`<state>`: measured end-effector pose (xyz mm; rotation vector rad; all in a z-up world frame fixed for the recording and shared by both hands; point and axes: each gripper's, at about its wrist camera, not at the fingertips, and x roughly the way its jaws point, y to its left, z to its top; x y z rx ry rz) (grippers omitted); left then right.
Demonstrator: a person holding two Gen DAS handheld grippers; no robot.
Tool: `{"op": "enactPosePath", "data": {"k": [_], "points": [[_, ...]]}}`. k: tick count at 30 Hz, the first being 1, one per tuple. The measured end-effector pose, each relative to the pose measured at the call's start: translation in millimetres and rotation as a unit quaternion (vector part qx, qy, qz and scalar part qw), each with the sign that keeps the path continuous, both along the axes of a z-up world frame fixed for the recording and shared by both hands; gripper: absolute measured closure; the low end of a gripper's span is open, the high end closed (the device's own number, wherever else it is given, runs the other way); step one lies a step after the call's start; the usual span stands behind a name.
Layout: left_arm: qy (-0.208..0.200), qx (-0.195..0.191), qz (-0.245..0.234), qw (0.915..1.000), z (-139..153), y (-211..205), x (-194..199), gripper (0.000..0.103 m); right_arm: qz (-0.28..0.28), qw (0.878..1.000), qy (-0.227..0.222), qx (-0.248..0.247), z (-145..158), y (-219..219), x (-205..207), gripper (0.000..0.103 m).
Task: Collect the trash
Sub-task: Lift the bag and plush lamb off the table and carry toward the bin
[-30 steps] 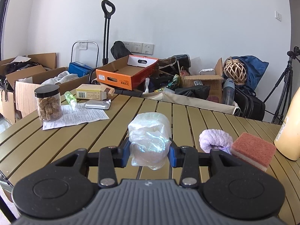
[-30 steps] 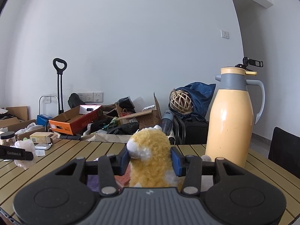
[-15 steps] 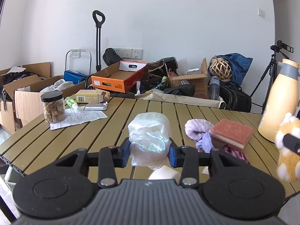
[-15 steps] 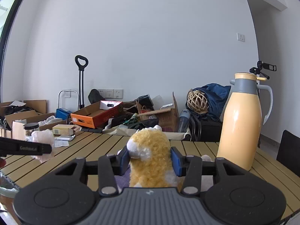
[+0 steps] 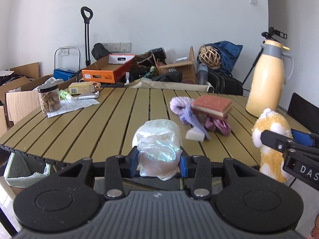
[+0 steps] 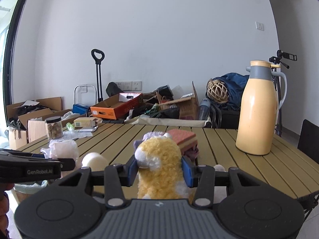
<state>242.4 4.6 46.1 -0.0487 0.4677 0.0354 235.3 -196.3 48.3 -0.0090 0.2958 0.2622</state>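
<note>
**Inspector:** At nine o'clock below the table (image 5: 103, 119) edge, a lined bin (image 5: 26, 171) stands ready. The left gripper (image 5: 159, 160) pinches a crumpled plastic bag (image 5: 157, 149).

**Clerk:** And at three o'clock?

**Inspector:** The right gripper (image 6: 159, 168) clamps a yellow plush toy (image 6: 161, 167). Advise carrying both clear of the edge, releasing directly over the bin.

**Clerk:** Surroundings?

**Inspector:** Slatted table: jar (image 5: 48, 98) at ten o'clock, sponge (image 5: 212, 104) at one, flask (image 5: 267, 77) at two. Boxes crowd the wall.
</note>
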Motion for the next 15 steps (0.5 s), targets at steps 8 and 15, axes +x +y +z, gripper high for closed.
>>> {"op": "enactPosePath", "data": {"k": [8,15], "points": [[0.032,0.019,-0.017,0.9992,-24.7,-7.0,-26.1,0.063,0.015,0.999,0.042,-0.010,-26.6,0.2,-24.6,0.058],[0.078,0.024,-0.024,0.9964,-55.5,-9.0,-36.7,0.063,0.021,0.995,0.093,-0.018,-58.1,2.2,-33.3,0.058]]}}
